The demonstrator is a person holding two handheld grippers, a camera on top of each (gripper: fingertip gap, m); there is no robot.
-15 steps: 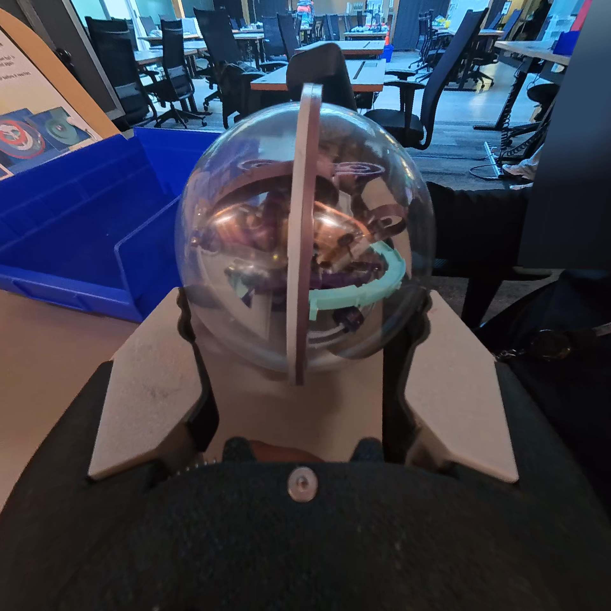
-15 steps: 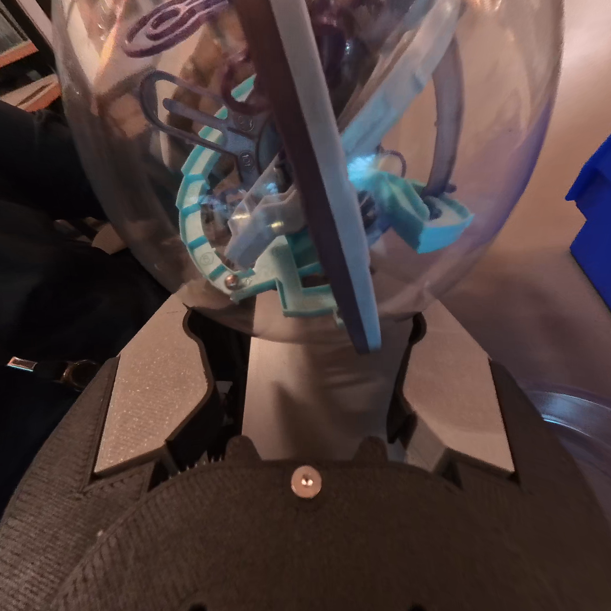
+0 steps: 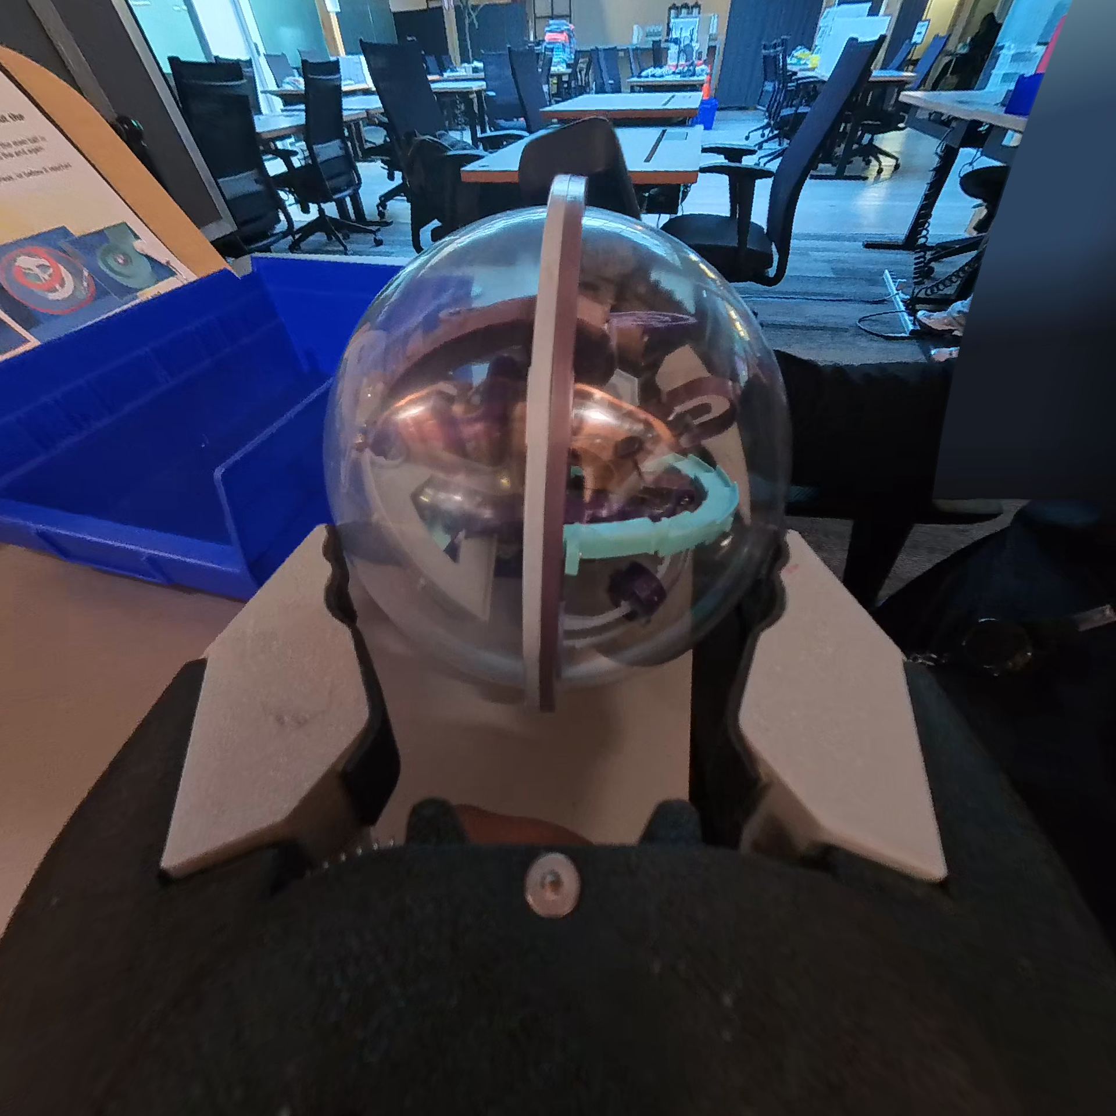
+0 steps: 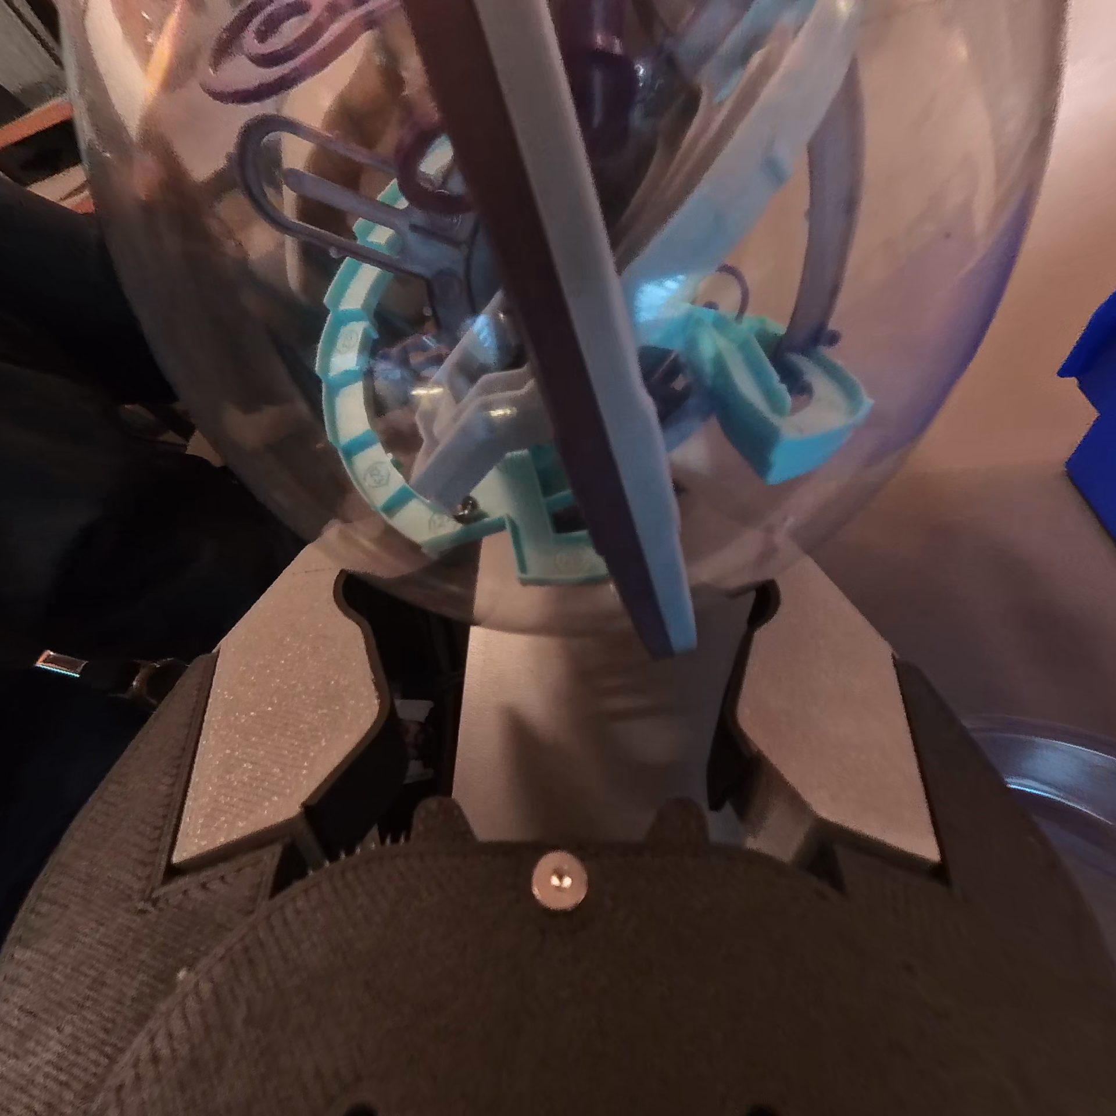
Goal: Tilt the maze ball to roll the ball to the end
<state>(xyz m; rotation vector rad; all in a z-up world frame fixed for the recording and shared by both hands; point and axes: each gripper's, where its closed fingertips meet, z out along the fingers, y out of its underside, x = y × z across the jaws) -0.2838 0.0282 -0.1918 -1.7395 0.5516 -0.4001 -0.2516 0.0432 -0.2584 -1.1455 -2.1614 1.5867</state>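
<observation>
The maze ball point(image 3: 459, 435) is a clear sphere with a grey ring around it and teal and purple tracks inside. In the left wrist view it sits between my left gripper's point(image 3: 557, 543) fingers, and both pads press on its lower sides. In the right wrist view the maze ball point(image 4: 755, 181) fills the top, lifted off the table. My right gripper point(image 4: 552, 592) is spread wide, with both fingertips against the sphere's underside. A small steel ball point(image 4: 465, 509) rests on the teal track point(image 4: 350, 386) near a corner.
A blue bin point(image 3: 151, 423) stands left of the sphere on the tan table point(image 3: 72, 652); its corner also shows in the right wrist view point(image 4: 1093, 423). A printed board point(image 3: 72, 241) leans behind it. A clear round stand point(image 4: 1057, 767) lies at the right. Dark clothing point(image 3: 1026, 634) is close.
The sphere has tilted slightly, and its ring leans a little more in both views. The steel ball stays near the same corner of the teal track. Both grips are unchanged.
</observation>
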